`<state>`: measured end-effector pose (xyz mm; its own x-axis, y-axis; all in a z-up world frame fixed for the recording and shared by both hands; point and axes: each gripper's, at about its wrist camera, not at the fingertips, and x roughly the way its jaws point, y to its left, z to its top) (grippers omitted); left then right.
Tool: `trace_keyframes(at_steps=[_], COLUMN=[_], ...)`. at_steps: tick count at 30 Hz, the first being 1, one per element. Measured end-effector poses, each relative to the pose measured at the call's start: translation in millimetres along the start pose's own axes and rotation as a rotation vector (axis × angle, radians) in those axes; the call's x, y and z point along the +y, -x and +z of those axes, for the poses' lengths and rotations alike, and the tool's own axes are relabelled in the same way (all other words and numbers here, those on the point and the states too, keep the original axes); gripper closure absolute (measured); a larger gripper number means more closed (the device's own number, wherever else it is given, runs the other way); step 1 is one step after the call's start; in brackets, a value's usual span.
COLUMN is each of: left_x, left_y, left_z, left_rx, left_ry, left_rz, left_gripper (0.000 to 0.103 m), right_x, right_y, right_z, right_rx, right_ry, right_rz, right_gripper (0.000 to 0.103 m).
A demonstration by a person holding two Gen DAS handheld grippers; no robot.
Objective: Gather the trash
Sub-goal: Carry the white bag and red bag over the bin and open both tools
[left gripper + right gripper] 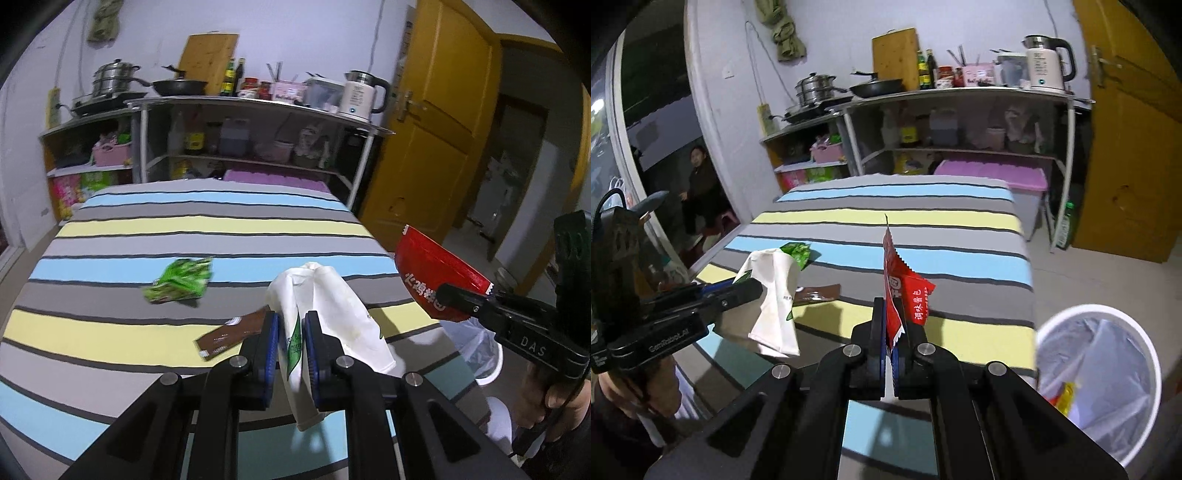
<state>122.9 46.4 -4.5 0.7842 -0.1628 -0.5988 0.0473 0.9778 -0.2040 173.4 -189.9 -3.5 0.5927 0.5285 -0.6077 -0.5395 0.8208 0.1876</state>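
Both grippers are loaded: my left gripper [290, 347] is clamped on a crumpled white paper bag [332, 314] with green print, and my right gripper [894, 343] is pinched tight on red sauce packets [905, 291]; I hold both above the near part of the table. Under them spreads the striped tablecloth [184, 225], grey, blue and yellow. To my right, beside the table's corner, stands the white trash bin [1145, 354] with a clear liner, and something yellow and red lies inside, perhaps more wrappers, though I can't make them out. On the cloth a crinkled green wrapper [181, 280] lies on a blue stripe, well clear of my fingers. Nearer, a flat brown sachet [229, 336] rests on a yellow stripe, just left of my left gripper's blue pads [271, 347]
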Motion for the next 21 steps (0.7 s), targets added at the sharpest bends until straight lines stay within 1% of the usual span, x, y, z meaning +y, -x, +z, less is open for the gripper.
trace_keyframes(at_steps=[10, 21], left_x=[-56, -122], left_y=[-13, -45], left_z=[8, 18], left_rx=[0.012, 0.045], left_ry=[-0.081, -0.171], left_rz=[-0.076, -0.161], left_gripper=[0.089, 0.088], right_x=[-38, -91], right_y=[38, 67], right_z=[-13, -36], right_rx=[-0.046, -0.067], right_ry=[-0.062, -0.155], right_rz=[-0.097, -0.183], right_gripper=[0.101, 0.101])
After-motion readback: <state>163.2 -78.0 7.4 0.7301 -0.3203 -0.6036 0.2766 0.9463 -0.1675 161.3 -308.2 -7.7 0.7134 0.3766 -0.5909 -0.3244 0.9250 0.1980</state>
